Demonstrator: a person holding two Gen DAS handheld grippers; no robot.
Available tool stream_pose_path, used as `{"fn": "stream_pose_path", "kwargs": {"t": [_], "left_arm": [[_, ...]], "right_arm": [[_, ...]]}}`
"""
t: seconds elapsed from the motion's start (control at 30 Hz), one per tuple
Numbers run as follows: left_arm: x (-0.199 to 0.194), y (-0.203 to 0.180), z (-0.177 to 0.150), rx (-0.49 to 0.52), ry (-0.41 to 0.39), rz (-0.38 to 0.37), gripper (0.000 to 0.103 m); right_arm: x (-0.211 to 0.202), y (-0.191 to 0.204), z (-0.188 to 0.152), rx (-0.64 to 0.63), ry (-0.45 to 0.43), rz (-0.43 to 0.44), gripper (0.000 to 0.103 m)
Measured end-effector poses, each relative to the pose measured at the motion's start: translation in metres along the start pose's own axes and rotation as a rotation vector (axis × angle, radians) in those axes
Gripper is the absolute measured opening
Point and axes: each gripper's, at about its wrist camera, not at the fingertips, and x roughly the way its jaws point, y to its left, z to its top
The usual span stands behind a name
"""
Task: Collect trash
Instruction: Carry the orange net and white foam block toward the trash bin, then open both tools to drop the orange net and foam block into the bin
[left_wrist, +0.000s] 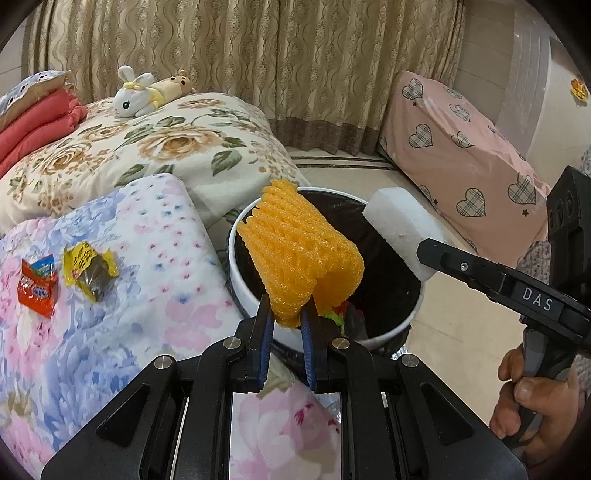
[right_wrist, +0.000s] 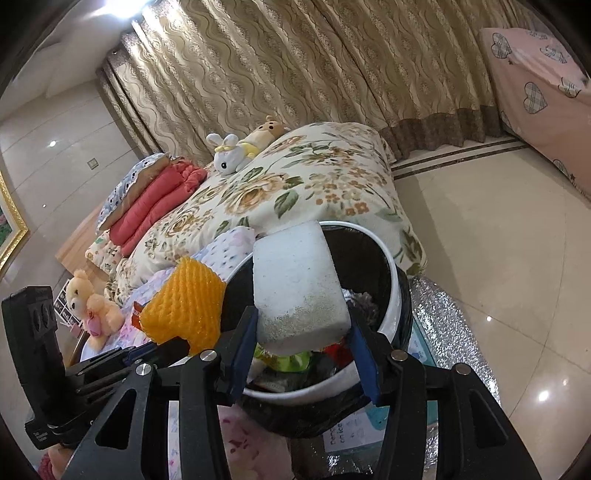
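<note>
Blue pads of the left hand-held gripper (left_wrist: 287, 319) clamp orange foam netting (left_wrist: 299, 254) over the bin (left_wrist: 236, 273) beside the bed (left_wrist: 155, 229) (two wrappers (left_wrist: 64, 277) lie there); the right hand-held gripper (right_wrist: 301, 341) clamps a white foam block (right_wrist: 295, 280) above that bin.

White capitals "DAS" sit on a small black plate on the arm of my right tongs (left_wrist: 430, 254), clear as day in the left wrist view. Down on the blue-and-pink floral blanket, the red and blue snack wrapper (left_wrist: 38, 291) carries white lettering, too crumpled to make out. The yellow crumpled wrapper (left_wrist: 88, 269) beside it shows fine print, unreadable. Under the bin, a white paper slip (right_wrist: 351, 428) bears partial words, cut off.
</note>
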Motion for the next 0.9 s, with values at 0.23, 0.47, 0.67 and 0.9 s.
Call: {"fn": "stream_pose_path", "kwargs": {"t": [0.23, 0.47, 0.67, 0.9], "left_arm": [[0.011, -0.001, 0.006, 0.016, 0.018, 0.002, 0.013], [0.019, -0.002, 0.008, 0.016, 0.031, 0.002, 0.014], [0.024, -0.001, 0.009, 0.009, 0.04, -0.002, 0.014], [0.028, 0.0, 0.011, 0.009, 0.036, 0.008, 0.024]], "right_arm": [[0.012, -0.003, 0.004, 0.0, 0.013, -0.007, 0.051], [0.02, -0.004, 0.006, -0.002, 0.028, -0.015, 0.051], [0.024, -0.006, 0.009, 0.0, 0.037, -0.018, 0.051], [0.028, -0.008, 0.011, 0.011, 0.045, -0.024, 0.054]]}}
